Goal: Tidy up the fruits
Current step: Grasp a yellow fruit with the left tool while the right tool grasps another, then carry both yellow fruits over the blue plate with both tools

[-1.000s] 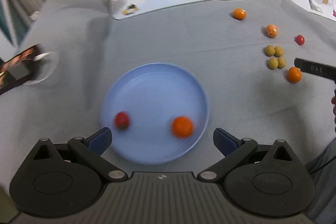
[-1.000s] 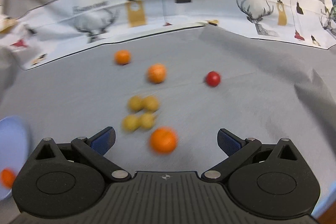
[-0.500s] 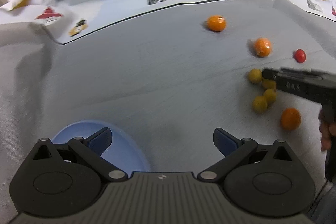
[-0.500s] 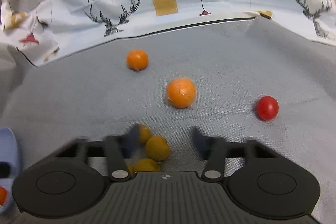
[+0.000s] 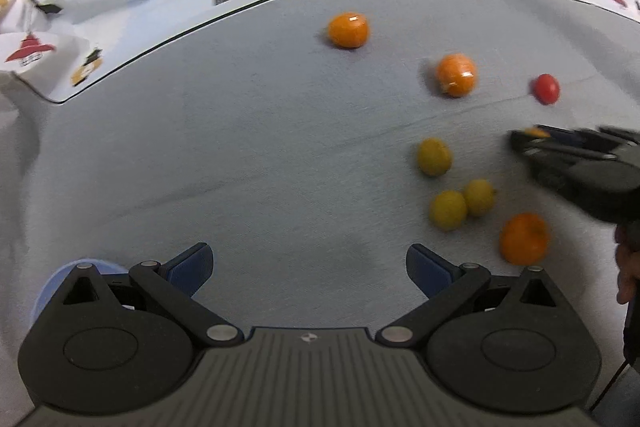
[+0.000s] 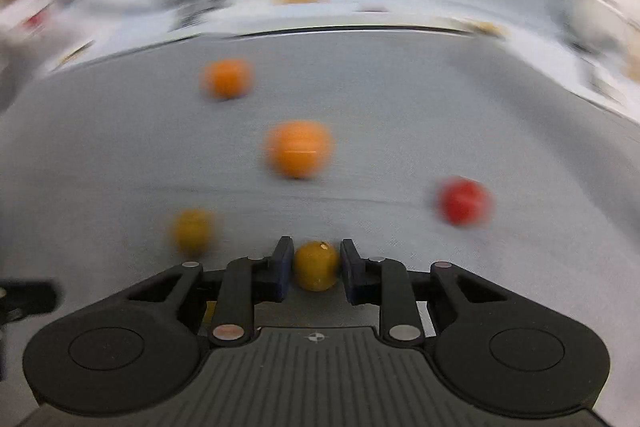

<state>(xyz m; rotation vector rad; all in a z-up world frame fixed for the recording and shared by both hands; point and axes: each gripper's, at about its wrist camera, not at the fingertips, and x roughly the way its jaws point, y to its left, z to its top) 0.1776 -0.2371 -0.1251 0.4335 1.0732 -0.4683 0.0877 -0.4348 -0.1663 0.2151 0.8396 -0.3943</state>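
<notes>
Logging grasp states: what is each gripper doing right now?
Left gripper: open, holding nothing.
Right gripper: closed on a small yellow fruit.

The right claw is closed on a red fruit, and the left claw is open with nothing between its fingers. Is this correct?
Not quite. The fruit in the right claw is yellow, not red: the right wrist view shows the yellow fruit pinched between its fingers, while the red fruit lies apart on the grey cloth. The left claw is indeed open with nothing between its fingers.
</notes>
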